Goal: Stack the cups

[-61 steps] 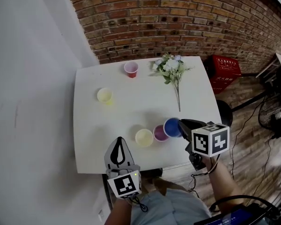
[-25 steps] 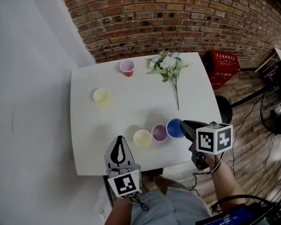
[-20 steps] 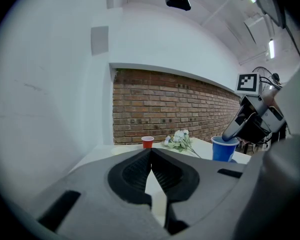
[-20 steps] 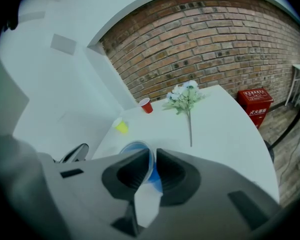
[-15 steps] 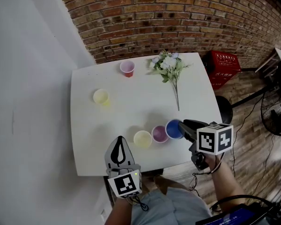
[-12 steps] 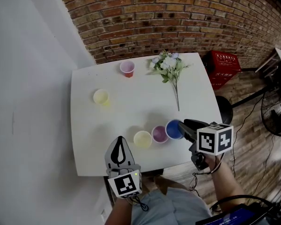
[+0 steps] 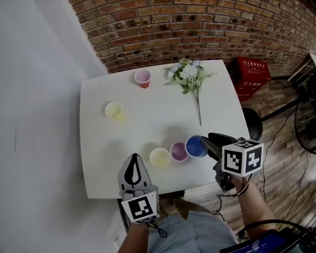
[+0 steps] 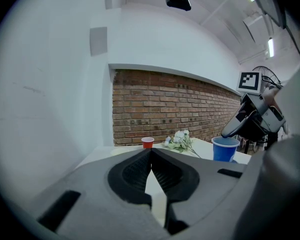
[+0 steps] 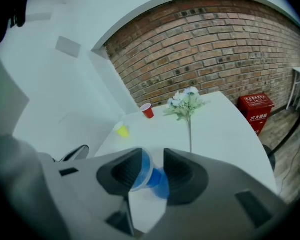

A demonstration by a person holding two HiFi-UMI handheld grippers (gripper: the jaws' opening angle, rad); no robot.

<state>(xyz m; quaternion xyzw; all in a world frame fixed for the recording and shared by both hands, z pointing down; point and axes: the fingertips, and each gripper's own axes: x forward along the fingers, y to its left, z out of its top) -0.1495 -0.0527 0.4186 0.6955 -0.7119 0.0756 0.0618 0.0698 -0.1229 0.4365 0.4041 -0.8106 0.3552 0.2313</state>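
Near the front edge of the white table [image 7: 147,125] stand three cups in a row: yellow [image 7: 160,157], purple [image 7: 179,152] and blue [image 7: 195,146]. The blue cup [image 9: 151,178] sits between the jaws of my right gripper [image 9: 151,156], which have just been opening, and the pads stand off its wall. From the left gripper view the blue cup [image 8: 225,149] is upright with the right gripper [image 8: 235,129] at its rim. My left gripper [image 7: 134,159] hangs at the front edge, shut and empty [image 8: 151,151]. A second yellow cup [image 7: 114,109] and a red cup [image 7: 142,78] stand farther back.
A bunch of white flowers [image 7: 192,78] lies at the back right of the table. A brick wall [image 7: 200,20] runs behind it and a white wall [image 7: 31,115] to the left. A red crate [image 7: 251,77] and a fan [image 7: 310,130] are on the floor at right.
The blue cup has shifted slightly towards the purple cup. The right gripper stays at it. The left gripper has not moved.
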